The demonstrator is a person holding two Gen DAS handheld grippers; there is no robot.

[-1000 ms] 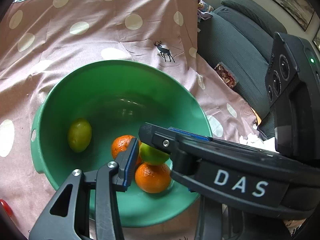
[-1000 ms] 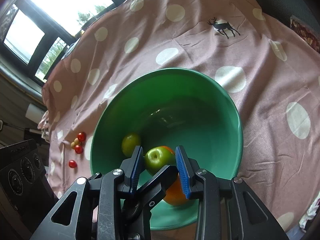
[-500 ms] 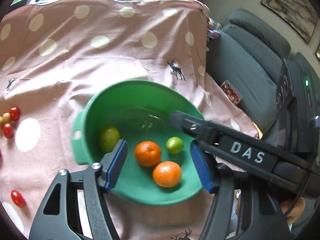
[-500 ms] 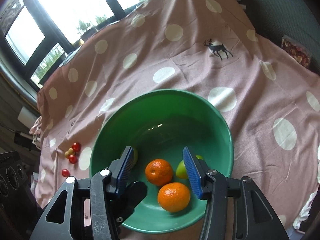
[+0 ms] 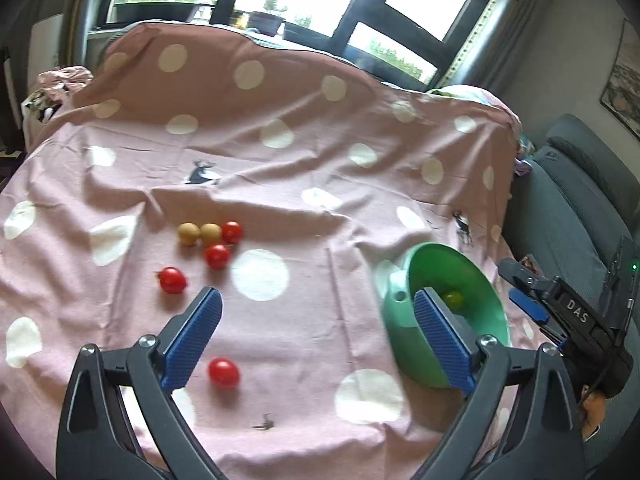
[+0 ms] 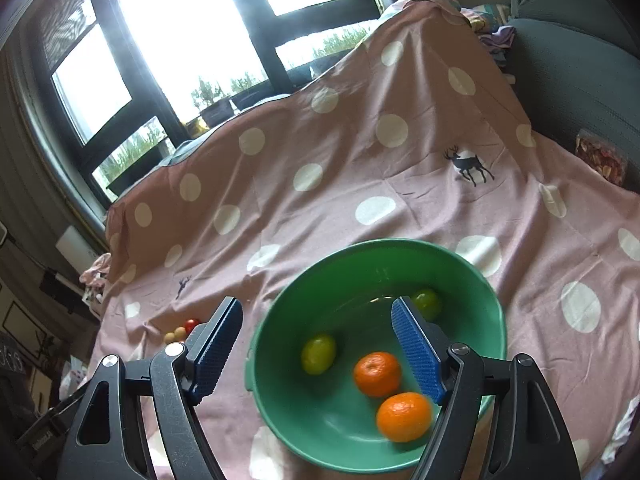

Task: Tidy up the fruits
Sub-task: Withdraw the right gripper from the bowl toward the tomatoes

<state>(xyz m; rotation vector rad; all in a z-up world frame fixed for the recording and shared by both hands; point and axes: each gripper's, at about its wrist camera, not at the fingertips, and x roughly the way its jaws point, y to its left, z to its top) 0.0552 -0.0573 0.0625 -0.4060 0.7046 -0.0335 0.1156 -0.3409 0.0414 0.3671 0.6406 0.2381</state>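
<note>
A green bowl (image 6: 376, 243) on the pink spotted cloth (image 5: 320, 184) holds two oranges (image 6: 377, 374), a yellow-green fruit (image 6: 318, 354) and a green apple (image 6: 427, 303). My right gripper (image 6: 316, 312) hangs above the bowl's near side, its jaws opening with nothing between the pads. My left gripper (image 5: 317, 296) points at the cloth left of the bowl (image 5: 400, 312); its jaws are opening too and hold nothing. Red cherry tomatoes (image 5: 173, 280) and two yellow ones (image 5: 188, 233) lie loose ahead of it, with one red tomato (image 5: 224, 373) between its fingers' bases.
A grey sofa (image 5: 580, 208) stands right of the covered table, with a snack packet (image 6: 600, 156) on it. Windows run along the back. Crumpled clothes (image 5: 60, 84) lie at the far left corner. The right gripper's finger (image 5: 524, 304) shows beside the bowl.
The right gripper let the green apple go into the bowl, opened and rose. The left gripper swung left from over the bowl to the tomatoes and opened wide.
</note>
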